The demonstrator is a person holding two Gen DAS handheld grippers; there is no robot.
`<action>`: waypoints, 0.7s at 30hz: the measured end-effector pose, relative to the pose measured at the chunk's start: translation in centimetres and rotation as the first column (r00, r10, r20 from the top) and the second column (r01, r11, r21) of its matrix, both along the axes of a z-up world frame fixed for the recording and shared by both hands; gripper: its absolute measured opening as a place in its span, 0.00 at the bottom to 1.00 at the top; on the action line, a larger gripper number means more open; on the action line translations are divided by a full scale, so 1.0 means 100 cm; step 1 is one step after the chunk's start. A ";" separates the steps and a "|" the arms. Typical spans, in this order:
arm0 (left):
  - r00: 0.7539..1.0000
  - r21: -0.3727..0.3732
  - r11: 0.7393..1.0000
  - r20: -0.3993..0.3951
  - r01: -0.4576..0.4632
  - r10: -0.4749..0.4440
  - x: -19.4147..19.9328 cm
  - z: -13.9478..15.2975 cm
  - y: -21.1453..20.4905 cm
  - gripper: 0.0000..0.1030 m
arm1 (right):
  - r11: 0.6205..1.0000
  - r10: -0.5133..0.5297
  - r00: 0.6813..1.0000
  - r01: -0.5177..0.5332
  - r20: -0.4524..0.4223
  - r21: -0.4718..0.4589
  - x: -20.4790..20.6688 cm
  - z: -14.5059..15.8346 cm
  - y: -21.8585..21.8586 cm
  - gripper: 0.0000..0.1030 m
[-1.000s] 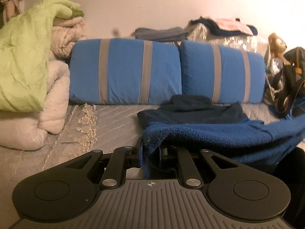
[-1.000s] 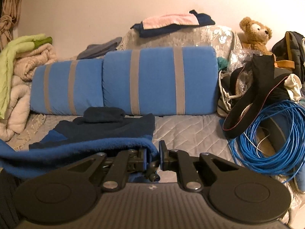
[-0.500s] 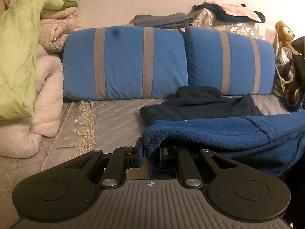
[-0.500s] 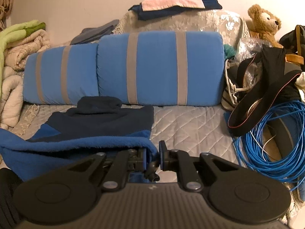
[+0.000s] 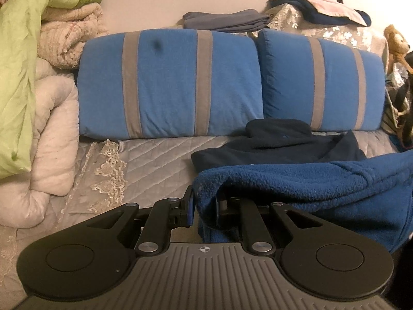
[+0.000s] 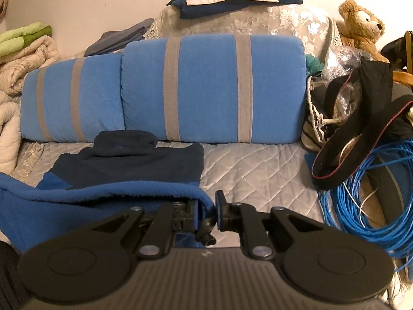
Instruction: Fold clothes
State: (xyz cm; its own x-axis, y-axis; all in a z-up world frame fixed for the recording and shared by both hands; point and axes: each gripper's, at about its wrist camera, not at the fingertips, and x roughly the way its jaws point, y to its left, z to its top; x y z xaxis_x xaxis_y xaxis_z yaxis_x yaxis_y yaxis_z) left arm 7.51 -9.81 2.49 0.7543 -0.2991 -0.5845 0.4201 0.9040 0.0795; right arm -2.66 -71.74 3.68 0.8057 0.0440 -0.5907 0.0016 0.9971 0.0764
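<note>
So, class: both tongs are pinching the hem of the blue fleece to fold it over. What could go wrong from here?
1. The right tongs pinch only a thin corner of the blue fleece; it may slip out.
2. The fold may land crooked over the navy upper part.
3. The blue cable coil lies near and could snag.

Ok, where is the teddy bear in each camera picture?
Left wrist: teddy bear squeezed at the far right edge, near the top.
Right wrist: teddy bear upper right, seen whole, above the blue cable.
Shared landmark: the blue striped cushions.
</note>
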 end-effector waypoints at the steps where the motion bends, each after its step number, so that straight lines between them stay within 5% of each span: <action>1: 1.000 -0.003 1.000 -0.007 -0.002 0.002 0.004 0.000 -0.001 0.15 | 1.000 0.001 1.000 -0.001 0.000 -0.006 0.004 0.001 0.001 0.13; 21: 0.984 0.053 0.998 -0.179 -0.015 0.025 0.074 -0.020 -0.029 0.17 | 0.999 -0.001 0.994 -0.005 -0.110 -0.052 0.089 -0.044 0.000 0.13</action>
State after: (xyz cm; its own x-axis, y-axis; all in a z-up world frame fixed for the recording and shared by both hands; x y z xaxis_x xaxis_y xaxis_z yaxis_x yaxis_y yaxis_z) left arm 14.89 -12.75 0.52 0.6413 -0.2509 -0.7251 0.4136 0.9090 0.0512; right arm 6.23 -71.76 -0.72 0.7358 0.0118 -0.6771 0.0054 0.9997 0.0234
